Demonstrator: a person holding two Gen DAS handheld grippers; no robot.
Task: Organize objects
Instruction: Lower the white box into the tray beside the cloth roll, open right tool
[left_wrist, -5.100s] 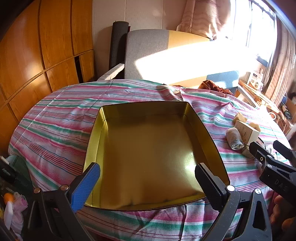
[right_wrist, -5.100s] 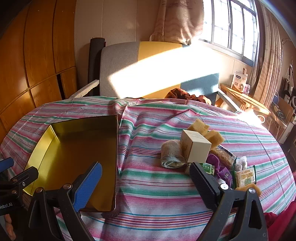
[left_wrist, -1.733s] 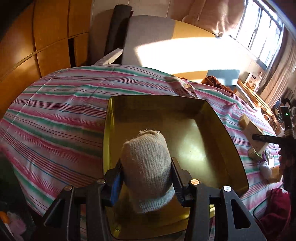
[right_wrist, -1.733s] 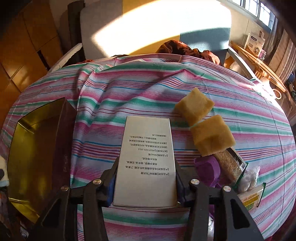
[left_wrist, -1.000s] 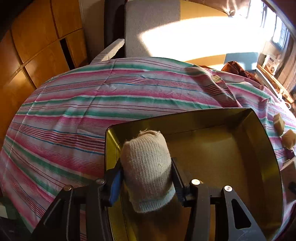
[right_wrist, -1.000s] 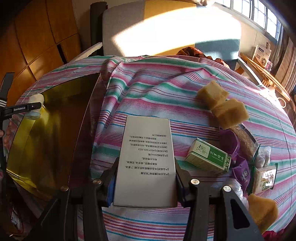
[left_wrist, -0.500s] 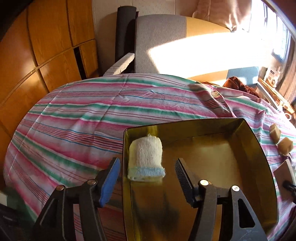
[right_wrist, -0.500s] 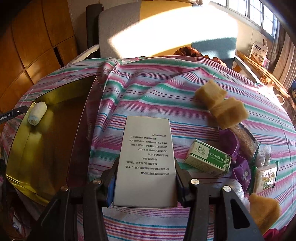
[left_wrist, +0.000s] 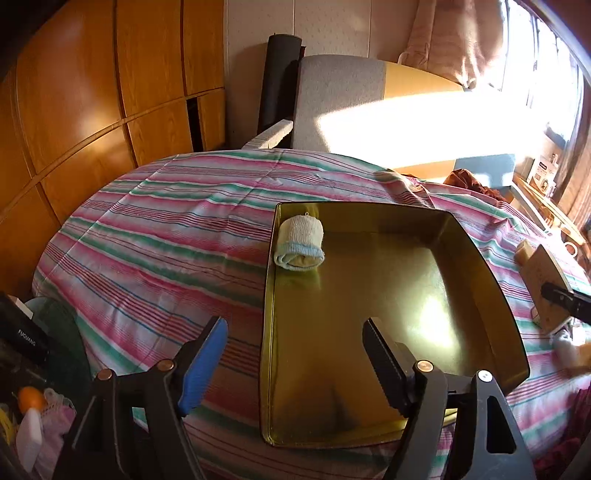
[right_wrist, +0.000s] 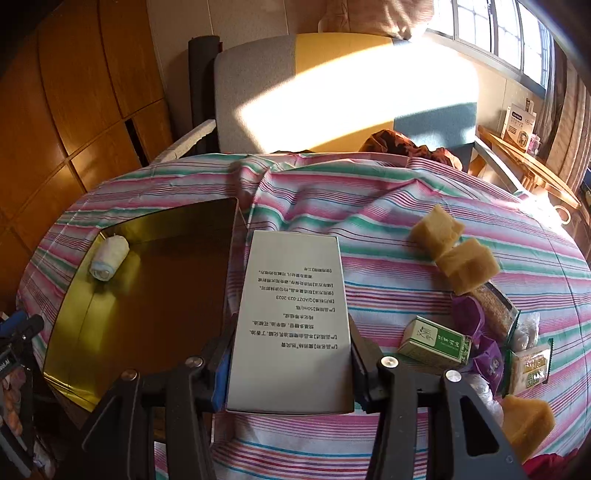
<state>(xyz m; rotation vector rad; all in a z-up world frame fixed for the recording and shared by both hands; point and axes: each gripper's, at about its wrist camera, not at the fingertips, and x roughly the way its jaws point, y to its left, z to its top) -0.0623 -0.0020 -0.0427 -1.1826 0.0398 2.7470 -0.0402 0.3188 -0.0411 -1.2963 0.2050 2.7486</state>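
Note:
A rolled white sock (left_wrist: 300, 243) with a pale blue cuff lies in the far left corner of the gold tin tray (left_wrist: 480, 254), also seen as the sock (right_wrist: 109, 258) in the tray (right_wrist: 70, 295). My left gripper (left_wrist: 295, 354) hangs over the tray's near left edge, jaws opening, nothing between them. My right gripper (right_wrist: 291, 354) is shut on a white printed carton (right_wrist: 291, 314), held above the striped cloth just right of the tray. That carton (left_wrist: 546, 284) shows at the right edge of the left wrist view.
On the striped tablecloth (right_wrist: 369, 221) to the right lie tan sponge blocks (right_wrist: 465, 264), a green and white box (right_wrist: 436, 341), purple wrappers (right_wrist: 469, 317) and snack packets (right_wrist: 530, 367). A grey and yellow chair (left_wrist: 351, 99) stands behind the table; wooden panels (left_wrist: 92, 92) are at left.
My left gripper let go of the sock in the tray's far left corner, opened and drew back toward the near edge. My right gripper lifted slightly, carton still clamped.

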